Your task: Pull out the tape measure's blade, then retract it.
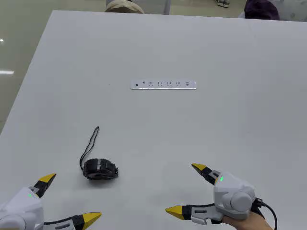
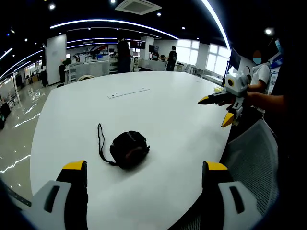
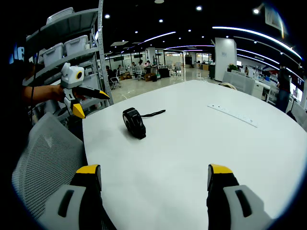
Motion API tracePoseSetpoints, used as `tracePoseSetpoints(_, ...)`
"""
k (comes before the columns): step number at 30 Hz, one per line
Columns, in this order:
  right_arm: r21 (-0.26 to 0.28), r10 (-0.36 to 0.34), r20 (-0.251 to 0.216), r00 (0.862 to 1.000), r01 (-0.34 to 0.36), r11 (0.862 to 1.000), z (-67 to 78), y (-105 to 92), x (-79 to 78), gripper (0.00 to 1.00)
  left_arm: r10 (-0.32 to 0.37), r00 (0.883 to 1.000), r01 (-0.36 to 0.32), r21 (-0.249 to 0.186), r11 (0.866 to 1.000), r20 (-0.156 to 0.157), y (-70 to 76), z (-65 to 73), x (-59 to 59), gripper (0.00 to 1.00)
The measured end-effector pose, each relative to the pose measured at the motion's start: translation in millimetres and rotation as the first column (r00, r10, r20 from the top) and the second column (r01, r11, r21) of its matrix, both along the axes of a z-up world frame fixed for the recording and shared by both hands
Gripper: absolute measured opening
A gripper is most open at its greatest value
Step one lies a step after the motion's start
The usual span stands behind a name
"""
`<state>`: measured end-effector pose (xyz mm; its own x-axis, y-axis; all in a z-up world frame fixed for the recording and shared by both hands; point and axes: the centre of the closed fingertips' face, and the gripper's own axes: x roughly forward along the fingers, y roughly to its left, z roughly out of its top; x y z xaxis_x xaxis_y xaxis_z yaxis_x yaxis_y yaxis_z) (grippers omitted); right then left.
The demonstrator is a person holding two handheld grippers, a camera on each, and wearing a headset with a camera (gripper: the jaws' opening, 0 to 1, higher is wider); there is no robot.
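Black tape measure [image 1: 100,168] near front edge of table [image 1: 192,129] (strap [image 1: 88,146] outstretched), left tongs [image 1: 71,198] and right tongs [image 1: 184,188] wide, flanking it

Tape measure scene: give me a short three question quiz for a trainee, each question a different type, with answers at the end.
1. True or false: the tape measure has its blade pulled out across the table.
2. Fill in: the left gripper and the right gripper both have their jaws ____.
3. Which is nearer the tape measure? A: left gripper. B: right gripper. C: both touch it.

Key: 1 false; 2 open; 3 A.
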<state>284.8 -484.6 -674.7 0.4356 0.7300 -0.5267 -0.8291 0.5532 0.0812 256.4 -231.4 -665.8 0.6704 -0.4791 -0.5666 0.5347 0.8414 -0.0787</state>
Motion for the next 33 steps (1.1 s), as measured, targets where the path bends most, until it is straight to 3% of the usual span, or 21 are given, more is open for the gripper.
tracePoseSetpoints(5,0.004,-0.004,0.000,1.000,0.004,1.000,6.4,-5.7,-6.8,0.93,-0.001,1.000,0.001,0.006,1.000,-0.011,2.8,-2.7,-5.5,0.99)
tracePoseSetpoints(17,0.014,-0.036,-0.003,0.999,0.036,0.999,18.2,-20.9,-20.0,0.94,-0.011,1.000,0.011,0.022,1.000,0.006,7.5,2.1,-5.2,0.99)
tracePoseSetpoints(33,0.016,-0.060,0.019,0.998,0.059,0.998,28.6,-28.0,-21.6,0.93,-0.013,1.000,0.013,0.030,0.999,0.017,8.1,8.8,-7.0,0.99)
